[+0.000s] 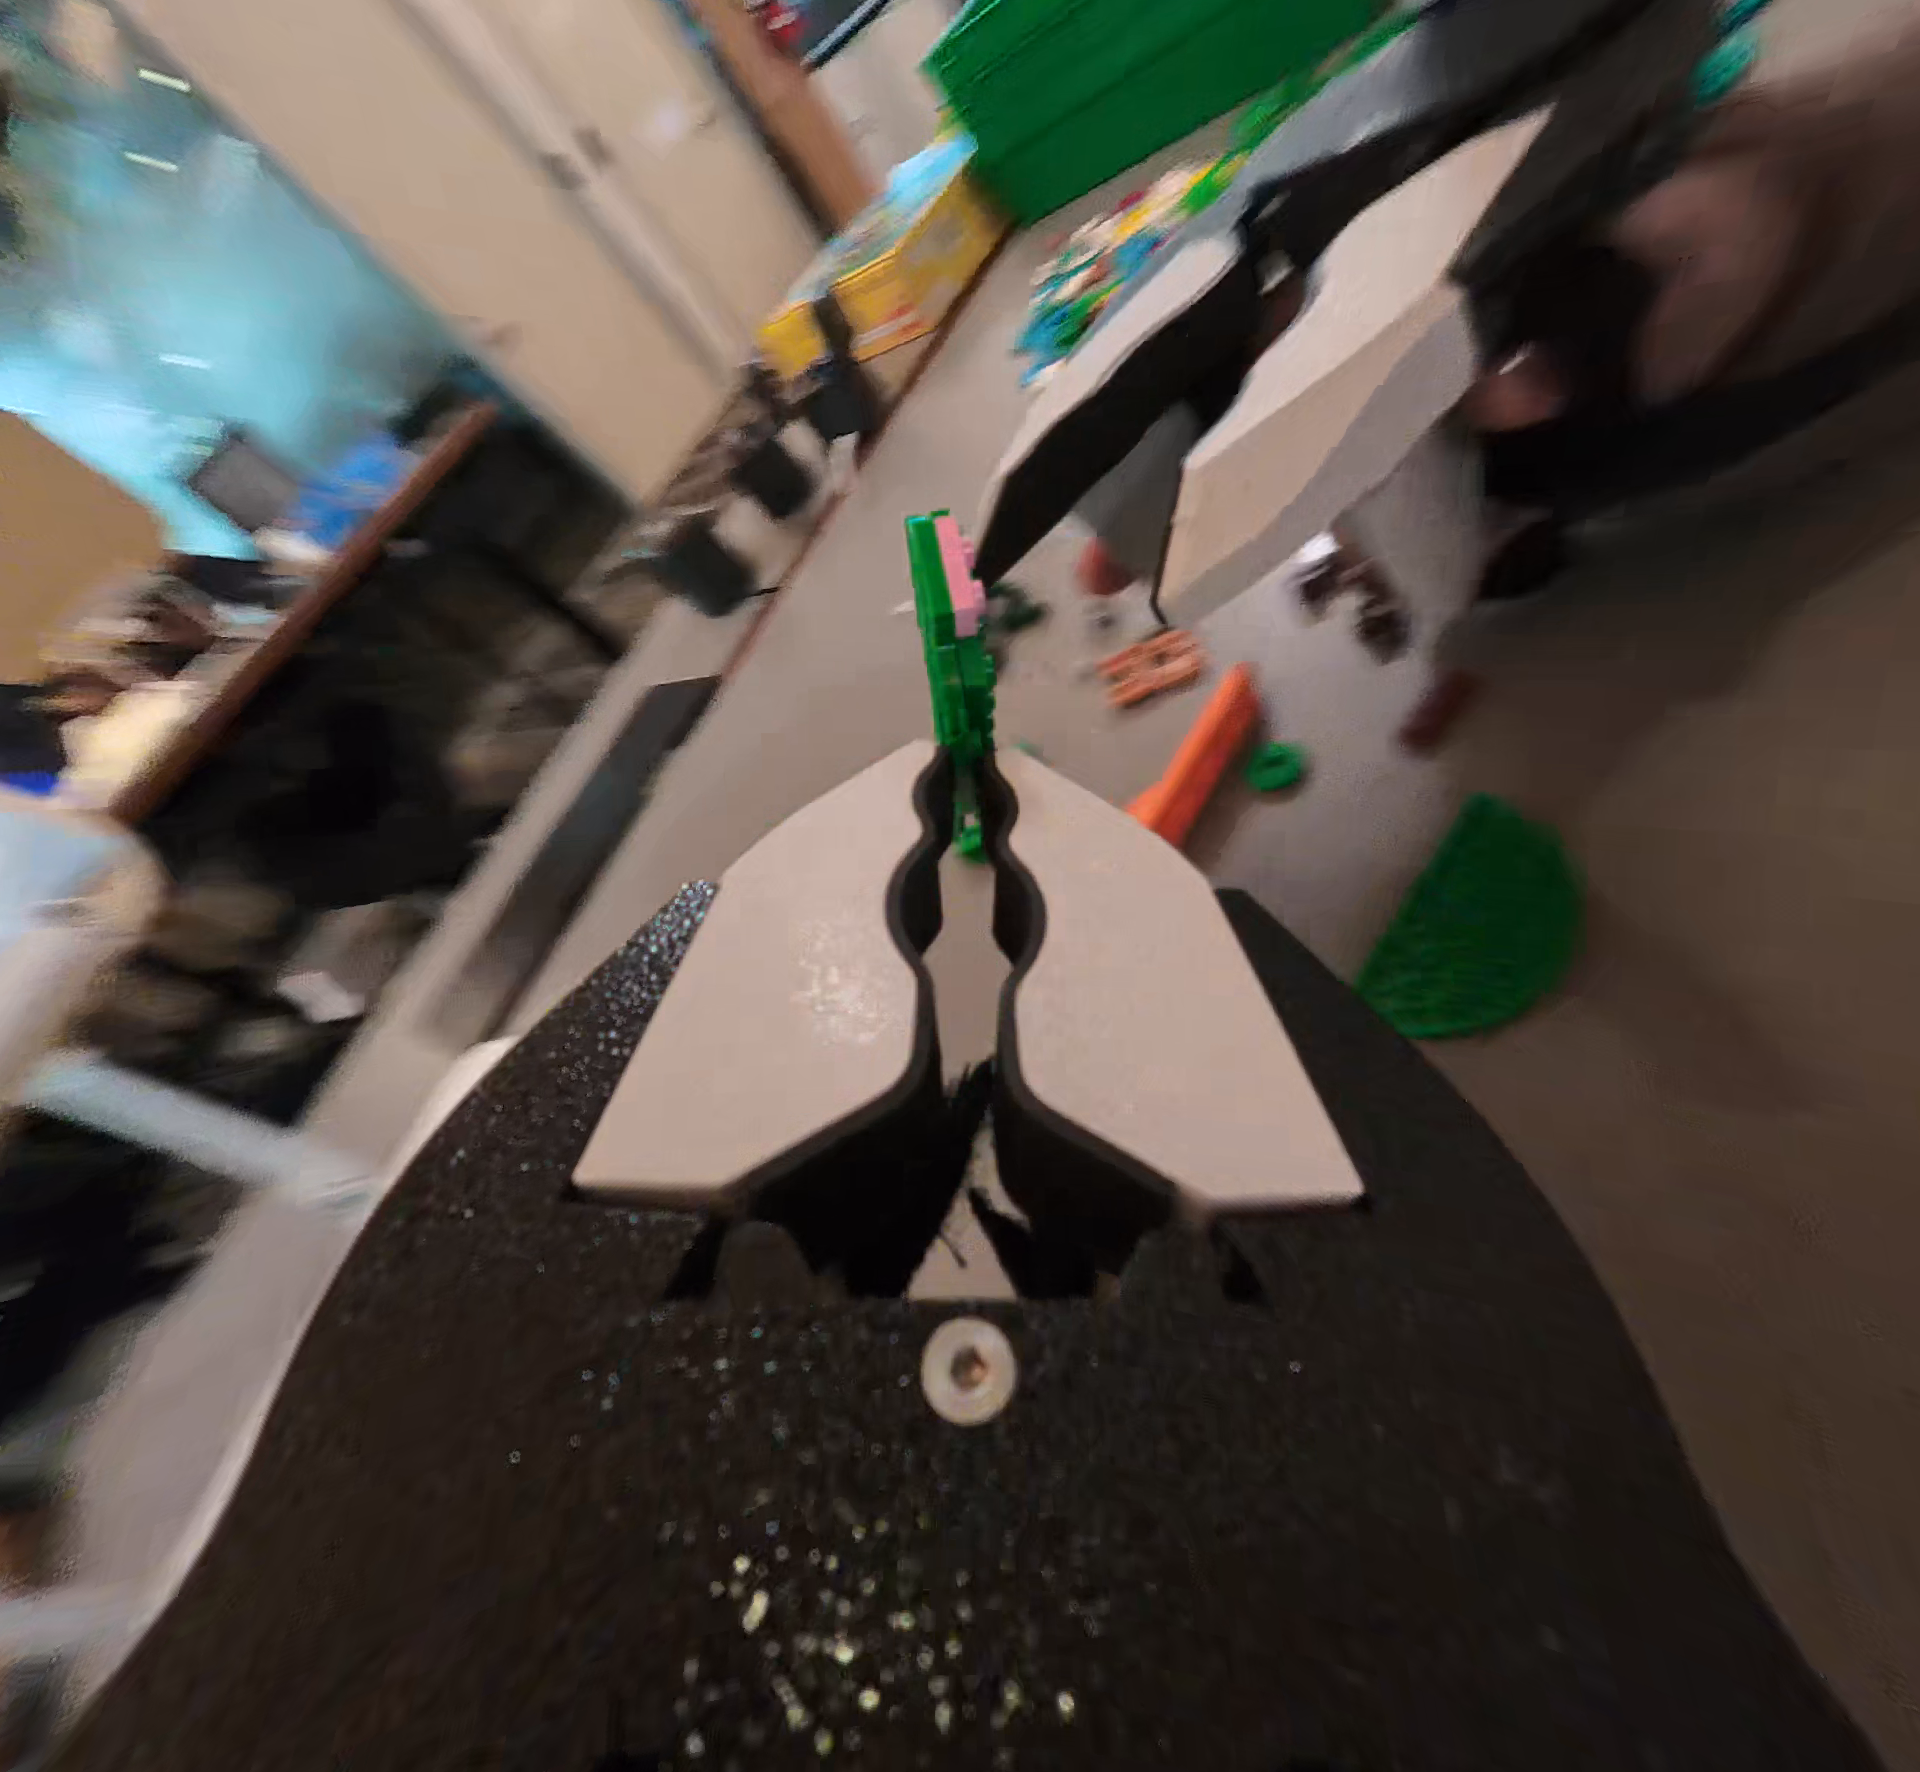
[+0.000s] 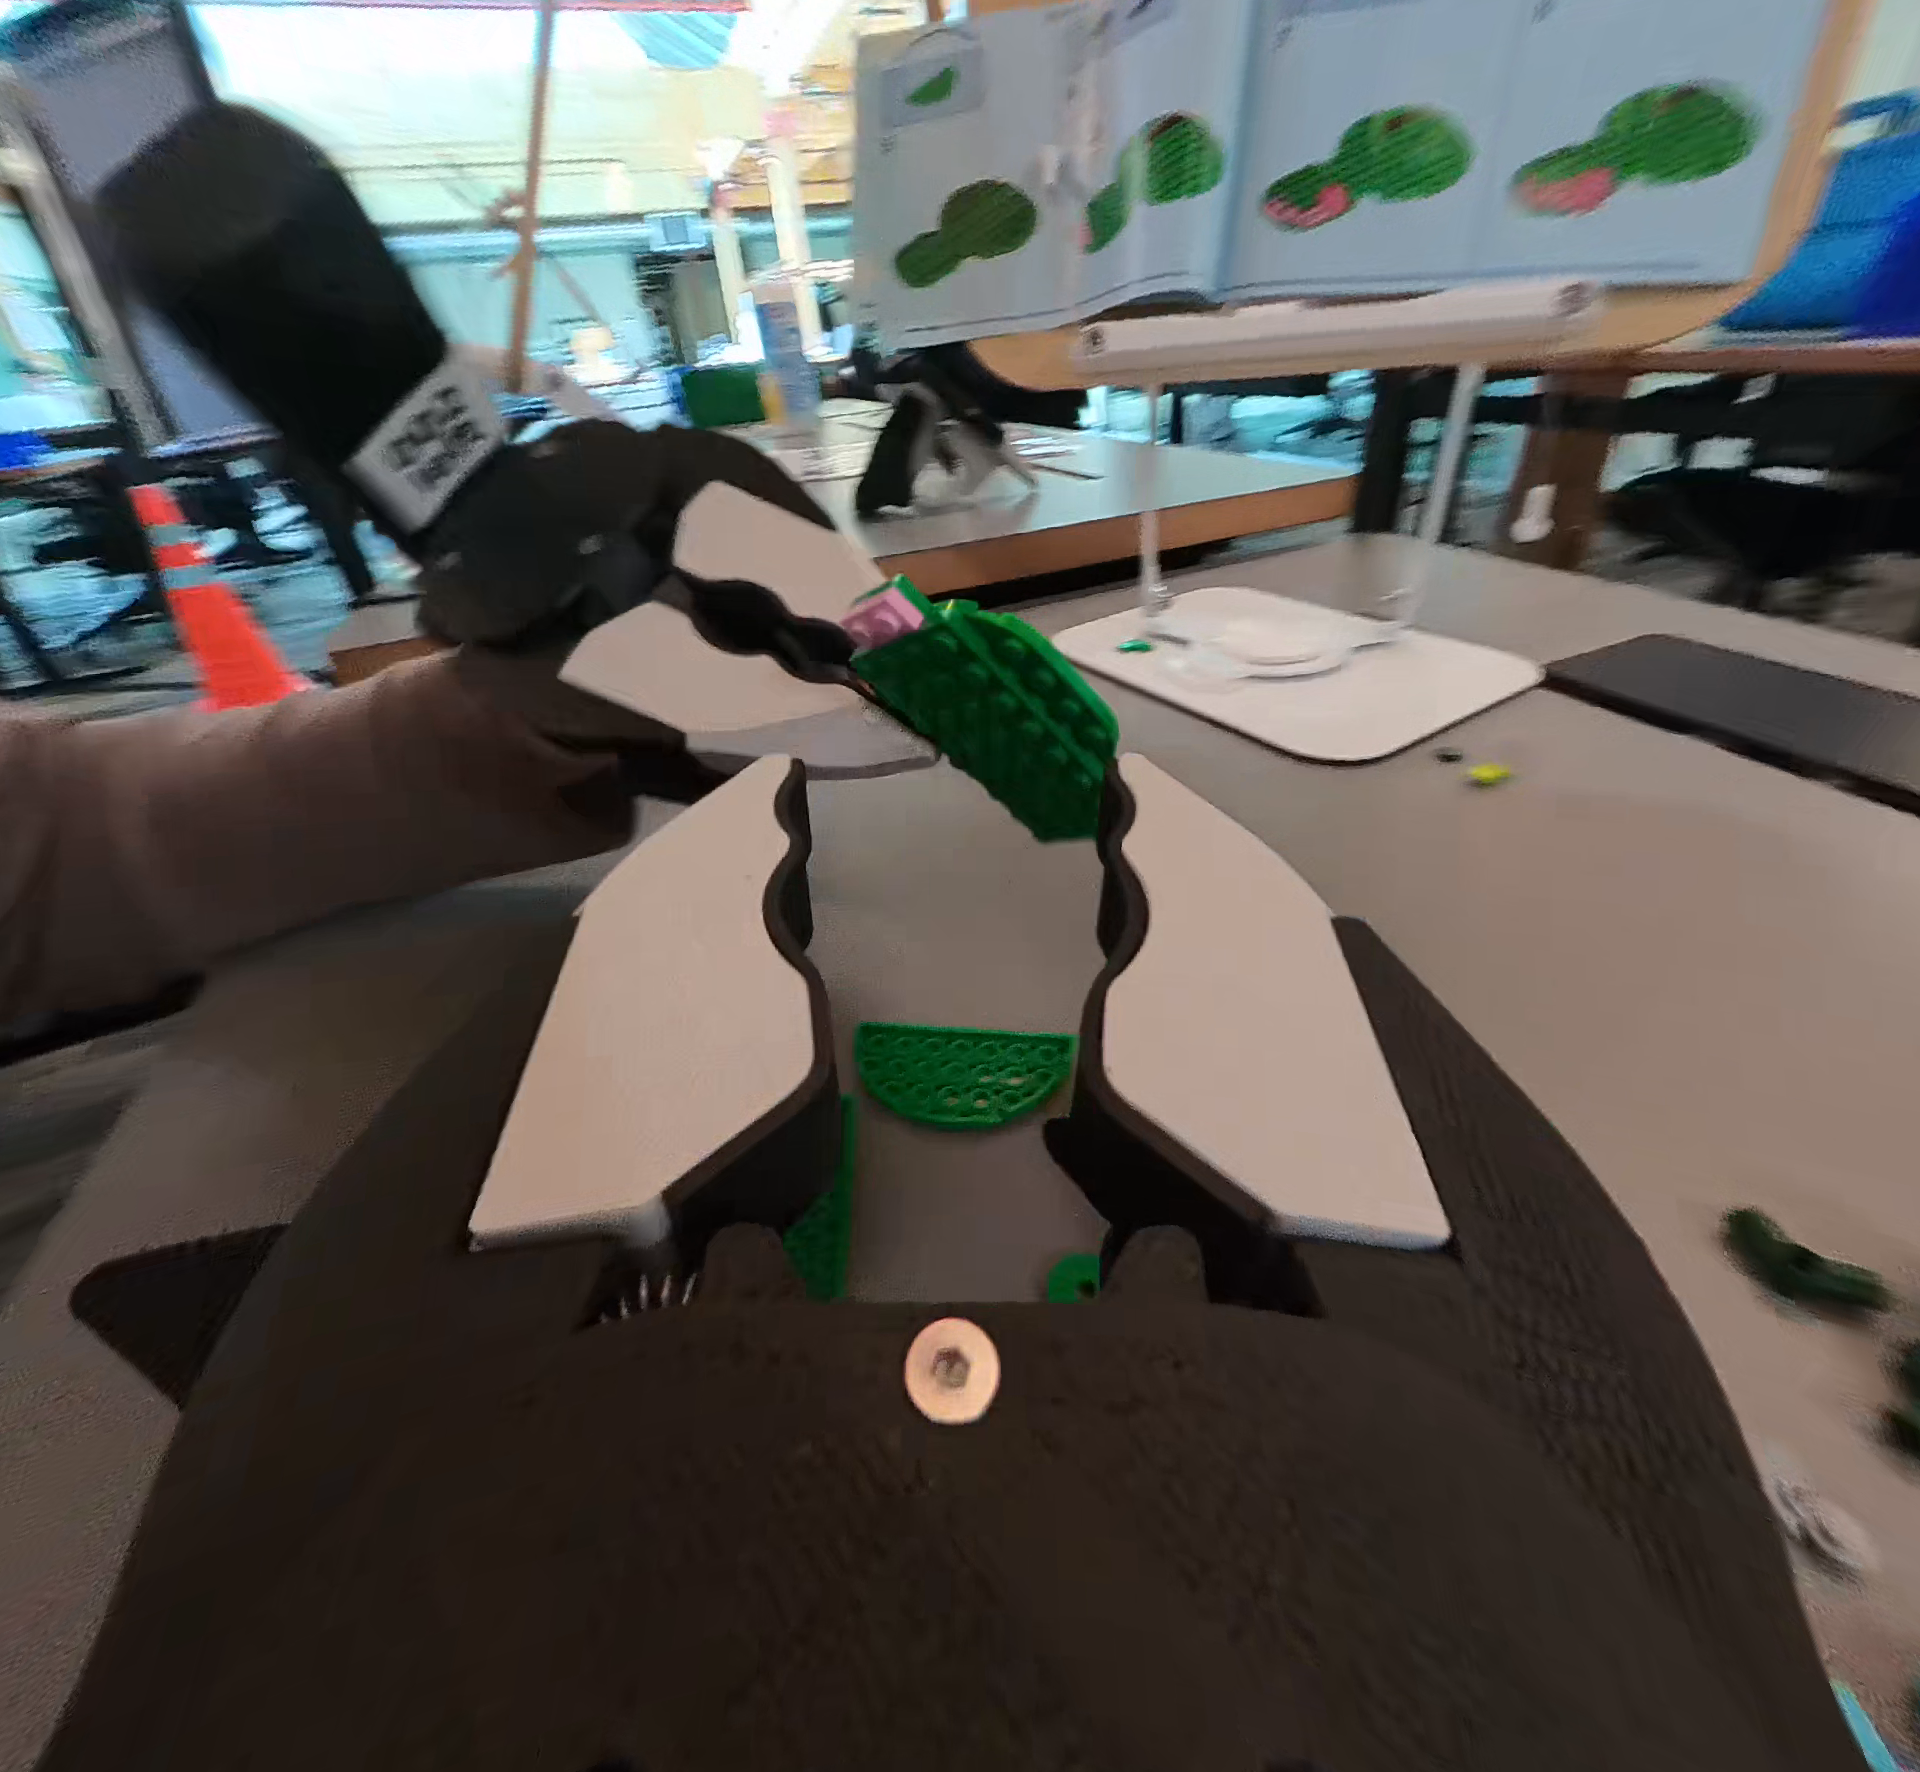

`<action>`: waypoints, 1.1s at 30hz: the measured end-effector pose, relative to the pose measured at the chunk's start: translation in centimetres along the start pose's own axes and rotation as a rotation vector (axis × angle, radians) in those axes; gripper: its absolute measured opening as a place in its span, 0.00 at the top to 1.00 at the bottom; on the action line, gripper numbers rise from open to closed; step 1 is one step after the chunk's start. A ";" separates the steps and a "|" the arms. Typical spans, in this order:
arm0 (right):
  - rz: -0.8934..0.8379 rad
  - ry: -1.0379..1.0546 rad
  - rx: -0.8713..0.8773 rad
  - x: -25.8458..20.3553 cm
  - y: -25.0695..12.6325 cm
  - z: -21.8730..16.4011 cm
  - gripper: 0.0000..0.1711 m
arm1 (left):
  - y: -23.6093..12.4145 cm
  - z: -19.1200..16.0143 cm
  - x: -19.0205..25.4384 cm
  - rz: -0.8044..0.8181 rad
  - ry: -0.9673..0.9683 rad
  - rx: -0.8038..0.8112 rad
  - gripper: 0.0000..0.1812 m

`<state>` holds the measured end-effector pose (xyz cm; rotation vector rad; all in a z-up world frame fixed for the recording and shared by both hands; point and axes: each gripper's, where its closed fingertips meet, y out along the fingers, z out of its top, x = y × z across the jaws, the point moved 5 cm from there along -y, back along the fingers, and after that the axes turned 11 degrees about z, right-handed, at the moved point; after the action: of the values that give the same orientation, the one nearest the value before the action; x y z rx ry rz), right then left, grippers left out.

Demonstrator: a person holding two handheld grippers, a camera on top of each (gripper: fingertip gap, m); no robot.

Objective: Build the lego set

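A: How far along?
B: Early. The left gripper (image 1: 961, 792) clamps a green plate assembly (image 2: 987, 704) bearing one pink brick (image 2: 881, 619), held above the tabletop (image 2: 1455, 891).
A: And the right gripper (image 2: 951, 818)?
B: Spread, empty. A green half-round plate (image 2: 964, 1073) lies loose below it.

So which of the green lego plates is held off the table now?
The green plate with the pink brick, gripped by the left gripper. The half-round green plate lies flat on the table.

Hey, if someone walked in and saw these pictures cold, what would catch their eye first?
Probably the bright green lego piece with a pink brick on top, held in the air by the left hand-held gripper. The right hand-held gripper gapes open just in front of it. Behind stands an open instruction booklet on a stand.
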<state>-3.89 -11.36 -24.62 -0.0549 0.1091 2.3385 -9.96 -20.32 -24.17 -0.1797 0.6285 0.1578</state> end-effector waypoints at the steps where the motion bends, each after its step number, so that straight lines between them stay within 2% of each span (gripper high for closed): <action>1: -0.043 -0.007 0.011 0.2 -0.1 0.1 0.69 | 0.2 -0.1 0.0 0.072 0.110 -0.020 0.98; 3: -0.106 -0.099 -0.015 0.3 -0.2 0.1 0.67 | 0.4 -0.5 0.8 0.137 0.317 -0.053 0.98; 5: -0.171 -0.373 -0.177 0.1 0.1 -0.4 0.66 | 0.8 -1.0 1.8 0.117 0.456 -0.086 0.97; 8: -0.198 -0.759 -0.390 -0.9 0.7 -1.9 0.67 | 1.1 -1.8 2.5 0.097 0.563 -0.129 0.98; 11: -0.230 -0.996 -0.548 -1.4 1.3 -3.6 0.76 | 0.9 -1.8 2.8 0.074 0.607 -0.124 0.98; 14: -0.292 -1.110 -0.627 -1.3 1.4 -3.9 0.88 | 0.9 -2.0 3.3 0.066 0.700 -0.142 0.98; 19: -0.320 -1.098 -0.717 -0.8 1.4 -4.6 0.91 | 0.9 -1.5 4.3 0.034 0.722 -0.124 0.98; 20: -0.314 -1.108 -0.722 -0.8 1.4 -4.5 0.95 | 0.9 -1.5 4.4 0.019 0.703 -0.132 0.98; 23: -0.288 -1.176 -0.714 -1.1 1.4 -4.3 0.96 | 0.6 -1.1 3.9 -0.024 0.552 -0.125 0.97; 26: -0.283 -1.271 -0.685 -1.7 1.4 -3.9 0.96 | 0.0 -0.6 3.3 -0.109 0.345 -0.099 0.97; 33: -0.211 -1.378 -0.699 -2.2 1.2 -3.9 0.96 | -0.3 -0.6 3.2 -0.257 0.084 -0.088 0.97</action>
<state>-3.20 -14.10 -28.23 1.0938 -1.2828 1.6407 -7.67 -20.43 -26.51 -0.3516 0.6766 -0.0707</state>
